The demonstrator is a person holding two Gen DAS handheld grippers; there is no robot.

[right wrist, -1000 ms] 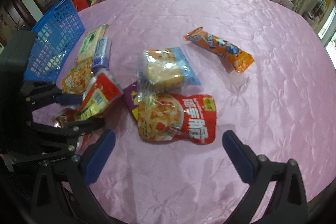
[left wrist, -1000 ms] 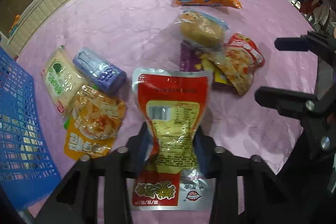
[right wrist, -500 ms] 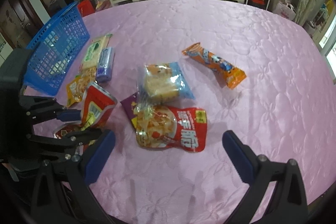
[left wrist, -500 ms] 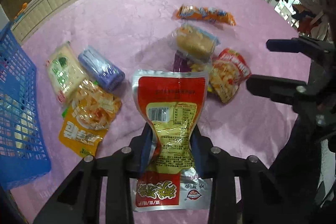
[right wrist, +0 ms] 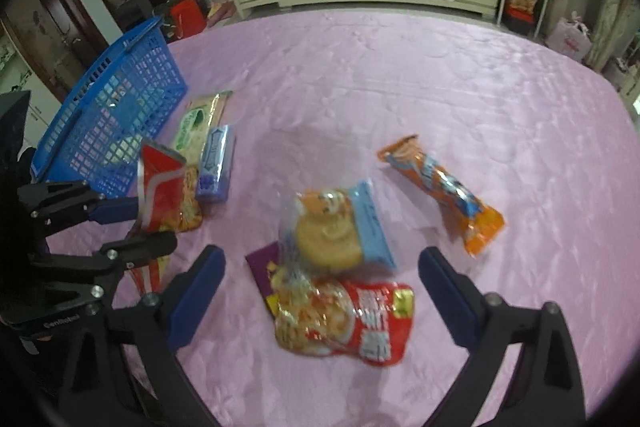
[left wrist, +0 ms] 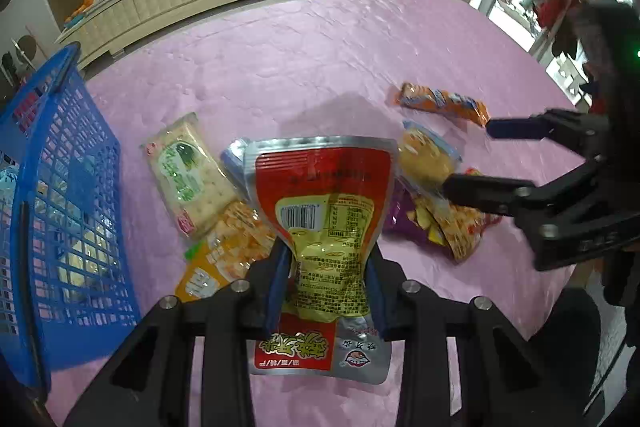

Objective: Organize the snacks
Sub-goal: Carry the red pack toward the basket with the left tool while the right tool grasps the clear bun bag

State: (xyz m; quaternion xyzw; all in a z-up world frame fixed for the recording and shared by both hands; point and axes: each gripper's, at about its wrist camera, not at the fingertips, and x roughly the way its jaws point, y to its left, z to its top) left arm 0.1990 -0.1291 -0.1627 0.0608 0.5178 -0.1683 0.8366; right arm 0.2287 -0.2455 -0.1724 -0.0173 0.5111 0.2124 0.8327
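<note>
Left wrist view: left gripper [left wrist: 327, 279] clamps a red pouch [left wrist: 322, 211] at its narrow middle, both blue pads pressed on it, pouch held upright above the pink table [left wrist: 304, 59]. Landmark is the blue basket [left wrist: 64, 211], at the left edge of the table. Just right of the basket lies a green cracker pack [left wrist: 188, 173]. An orange-yellow bag [left wrist: 218, 259] lies nearer the camera than the crackers, partly hidden by the pouch. Far right of the basket sit a bun pack [left wrist: 426, 161], a purple pack [left wrist: 404, 217] and a red chip bag [left wrist: 460, 227], bunched together and overlapping. An orange bar [left wrist: 442, 103] lies beyond that bunch. Right gripper [left wrist: 472, 157] shows at the right edge, jaws spread wide, over the bunch, holding nothing.

Right wrist view: right gripper [right wrist: 320, 281] has jaws wide apart, nothing between them, above the red chip bag [right wrist: 352, 323]. Basket [right wrist: 116, 119] is at far left. Cracker pack [right wrist: 200, 123] lies just beside the basket, a blue-purple pack [right wrist: 216, 167] next to it on the far side from the basket. Left gripper [right wrist: 138, 227] with the red pouch [right wrist: 160, 195] is near the basket's near corner, pouch off the table. Bun pack [right wrist: 340, 227] overlaps the chip bag, purple pack [right wrist: 266, 267] under them. Orange bar [right wrist: 440, 191] is farthest from the basket, apart from the rest. View is slightly blurred.
</note>
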